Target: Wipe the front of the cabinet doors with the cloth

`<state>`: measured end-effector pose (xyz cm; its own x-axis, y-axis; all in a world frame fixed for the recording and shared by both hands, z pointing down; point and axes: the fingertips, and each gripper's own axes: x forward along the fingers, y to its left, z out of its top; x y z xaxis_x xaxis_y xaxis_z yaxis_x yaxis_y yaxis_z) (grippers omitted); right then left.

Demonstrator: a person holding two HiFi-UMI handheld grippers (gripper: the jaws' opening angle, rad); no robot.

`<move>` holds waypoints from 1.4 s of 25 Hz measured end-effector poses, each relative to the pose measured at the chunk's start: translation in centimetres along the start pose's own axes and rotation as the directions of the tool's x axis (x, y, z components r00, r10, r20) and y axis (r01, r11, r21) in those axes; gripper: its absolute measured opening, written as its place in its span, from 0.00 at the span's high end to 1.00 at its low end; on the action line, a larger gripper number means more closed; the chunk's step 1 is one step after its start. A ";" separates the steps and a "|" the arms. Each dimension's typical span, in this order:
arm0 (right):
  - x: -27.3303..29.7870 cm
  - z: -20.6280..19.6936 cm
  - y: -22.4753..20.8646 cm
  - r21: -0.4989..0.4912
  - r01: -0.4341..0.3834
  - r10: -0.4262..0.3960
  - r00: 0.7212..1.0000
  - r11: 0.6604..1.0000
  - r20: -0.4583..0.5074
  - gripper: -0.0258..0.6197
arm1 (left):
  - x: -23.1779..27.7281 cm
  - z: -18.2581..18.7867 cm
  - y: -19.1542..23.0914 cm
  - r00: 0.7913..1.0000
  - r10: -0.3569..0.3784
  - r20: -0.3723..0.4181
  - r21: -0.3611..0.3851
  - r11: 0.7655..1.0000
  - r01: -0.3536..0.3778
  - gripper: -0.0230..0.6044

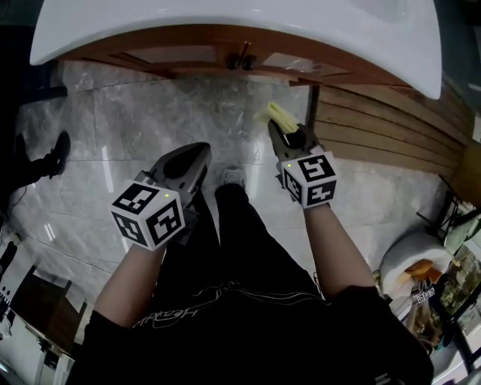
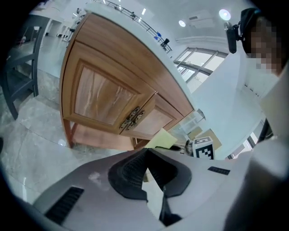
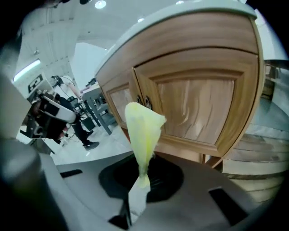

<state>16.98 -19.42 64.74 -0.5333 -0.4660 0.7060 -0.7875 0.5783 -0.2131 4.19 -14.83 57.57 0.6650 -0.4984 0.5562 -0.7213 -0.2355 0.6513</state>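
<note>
Closest to me are my own black trousers point(image 1: 248, 301) and bare forearms, each wrist topped by its marker cube. Out ahead, my left claw point(image 1: 200, 153) hangs over the grey marble floor point(image 1: 128, 120), and the left gripper view shows it pressed together at the tips with nothing between them. My right claw point(image 1: 276, 126) is further forward and it's pinching the pale yellow-green cloth point(image 1: 279, 114). In the right gripper view that cloth point(image 3: 143, 131) stands up from the closed tips in a crumpled cone. Behind it sits the brown wooden cabinet point(image 3: 194, 108) with its two panelled doors, both shut. A pair of dark ornate metal handles point(image 2: 131, 118) sits where the doors meet. The cloth lines up just beside that seam but is short of the wood, not touching it. From above, the cabinet's white curved top slab point(image 1: 225, 22) overhangs the doors.
</note>
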 end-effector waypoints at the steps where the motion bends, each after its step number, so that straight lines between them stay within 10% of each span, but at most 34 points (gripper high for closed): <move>1: -1.9 0.5 0.7 0.000 -0.037 0.037 0.999 0.999 -0.013 0.90 | -1.1 0.5 -1.2 1.000 -0.003 0.006 0.006 1.000 0.003 0.95; 8: -14.8 7.6 5.5 -0.023 -0.228 0.227 0.974 0.973 -0.014 0.90 | -10.4 8.1 -10.9 0.980 -0.070 0.185 0.110 0.993 0.050 0.95; 16: -27.6 14.5 13.4 -0.147 -0.320 0.332 0.941 0.936 0.069 0.90 | -17.4 9.2 -17.4 0.972 -0.146 0.182 0.252 0.963 0.097 0.95; 35: -46.9 11.2 39.4 -0.198 -0.309 0.361 0.865 0.930 0.347 0.90 | -43.7 -2.9 -29.3 0.904 -0.329 0.273 0.504 0.850 0.157 0.95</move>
<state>7.56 17.75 15.67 -0.8532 -0.4270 0.2995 -0.5068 0.8144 -0.2828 -3.18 16.22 15.69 0.7854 -0.6011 0.1479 -0.6062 -0.6985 0.3804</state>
